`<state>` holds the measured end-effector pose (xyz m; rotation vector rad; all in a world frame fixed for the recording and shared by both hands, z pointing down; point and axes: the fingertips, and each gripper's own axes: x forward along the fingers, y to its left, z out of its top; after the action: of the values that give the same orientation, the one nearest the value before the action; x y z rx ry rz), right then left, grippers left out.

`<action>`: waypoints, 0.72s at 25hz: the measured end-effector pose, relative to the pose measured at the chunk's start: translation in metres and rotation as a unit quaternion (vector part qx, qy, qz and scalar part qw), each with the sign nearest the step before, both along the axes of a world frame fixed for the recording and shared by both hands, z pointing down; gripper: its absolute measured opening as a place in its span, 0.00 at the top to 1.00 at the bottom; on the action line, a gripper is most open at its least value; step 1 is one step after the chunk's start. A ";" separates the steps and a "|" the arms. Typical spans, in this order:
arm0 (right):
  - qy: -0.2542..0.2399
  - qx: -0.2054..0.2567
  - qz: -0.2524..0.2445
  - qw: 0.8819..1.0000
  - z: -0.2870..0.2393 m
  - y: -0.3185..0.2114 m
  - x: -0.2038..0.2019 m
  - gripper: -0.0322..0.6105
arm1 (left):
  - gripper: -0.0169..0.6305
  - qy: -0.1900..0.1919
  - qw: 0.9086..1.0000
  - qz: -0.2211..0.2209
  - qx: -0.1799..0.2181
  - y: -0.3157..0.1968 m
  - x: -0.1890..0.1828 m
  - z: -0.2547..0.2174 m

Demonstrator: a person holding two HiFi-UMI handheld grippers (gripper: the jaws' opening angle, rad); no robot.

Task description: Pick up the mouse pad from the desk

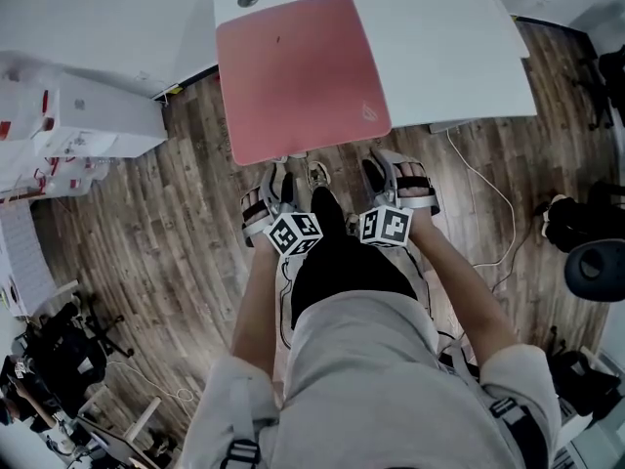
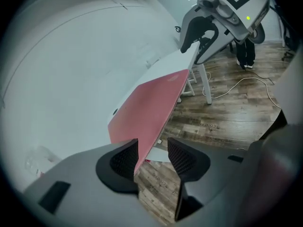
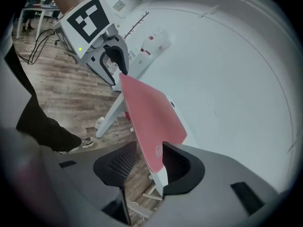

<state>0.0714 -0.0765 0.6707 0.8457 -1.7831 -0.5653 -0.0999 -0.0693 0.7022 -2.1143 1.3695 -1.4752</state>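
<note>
Gaping unclenched, left gripper (image 2: 152, 148) and right gripper (image 3: 149, 155) straddle the mouse pad (image 1: 298, 71), tips obscured from above.

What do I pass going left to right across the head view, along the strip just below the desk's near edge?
left gripper, open at the mouse pad's near edge → the person's shoe → right gripper, also open at that edge → white cable
</note>
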 end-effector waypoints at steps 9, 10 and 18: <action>0.086 -0.015 -0.044 0.995 0.050 -0.037 -0.005 0.64 | 0.62 -0.084 0.995 0.058 -0.007 -0.031 0.003 0.039; 0.090 -0.020 -0.045 0.995 0.055 -0.040 -0.005 0.64 | 0.62 -0.095 0.993 0.068 -0.011 -0.033 0.003 0.042; 0.092 -0.043 -0.037 0.994 0.067 -0.060 -0.013 0.64 | 0.69 -0.101 0.992 0.077 -0.026 -0.052 -0.005 0.044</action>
<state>0.0579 -0.1369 0.7375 0.6502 -1.6632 -0.5913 -0.1054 -0.1213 0.7460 -1.9850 1.0823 -1.6248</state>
